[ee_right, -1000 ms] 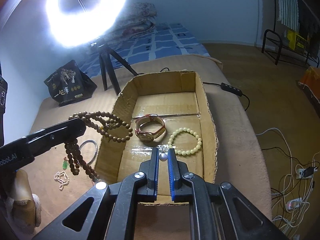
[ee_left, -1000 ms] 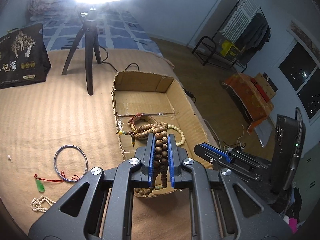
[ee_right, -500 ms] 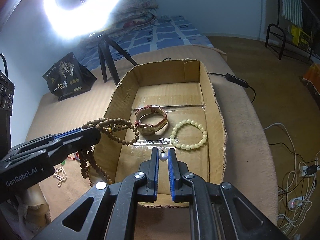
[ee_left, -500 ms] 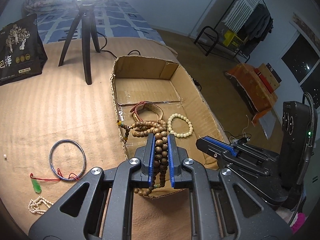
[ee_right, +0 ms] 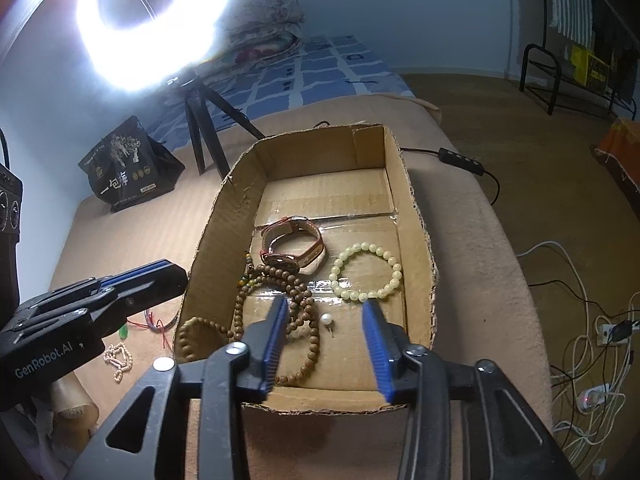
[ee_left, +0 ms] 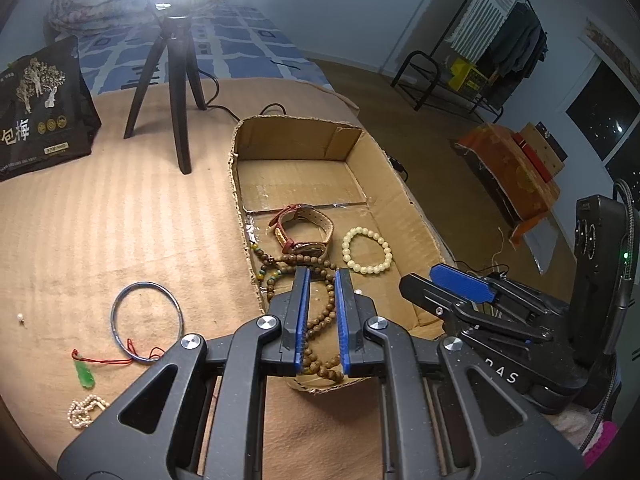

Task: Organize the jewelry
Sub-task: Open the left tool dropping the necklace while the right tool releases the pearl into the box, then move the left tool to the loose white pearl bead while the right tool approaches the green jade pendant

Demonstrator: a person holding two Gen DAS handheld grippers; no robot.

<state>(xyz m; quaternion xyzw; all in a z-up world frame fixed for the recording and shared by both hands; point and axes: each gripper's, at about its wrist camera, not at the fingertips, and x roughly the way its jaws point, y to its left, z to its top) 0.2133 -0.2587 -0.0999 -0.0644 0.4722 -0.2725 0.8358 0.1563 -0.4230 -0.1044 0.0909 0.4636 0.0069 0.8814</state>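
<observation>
A cardboard box [ee_left: 416,216] [ee_right: 416,216] lies on the tan bed. Inside it lie a brown-strap watch [ee_left: 304,232] [ee_right: 294,246], a pale bead bracelet [ee_left: 368,250] [ee_right: 366,272], a long wooden bead strand [ee_left: 320,316] [ee_right: 300,304] that hangs over the box's left wall, and a pearl earring [ee_right: 327,320]. My left gripper [ee_left: 322,276] is slightly open over the strand, which lies loose below the jaws. My right gripper [ee_right: 325,308] is wide open above the earring.
Left of the box on the bed lie a blue bangle [ee_left: 146,320], a green pendant on red cord [ee_left: 85,374], a small pearl chain [ee_left: 86,410] and a lone pearl [ee_left: 19,317]. A tripod [ee_left: 176,80] and black bag [ee_left: 40,108] stand behind.
My left gripper has opened and let the wooden bead strand drop into the box. My right gripper has opened wide and released the pearl earring onto the box floor.
</observation>
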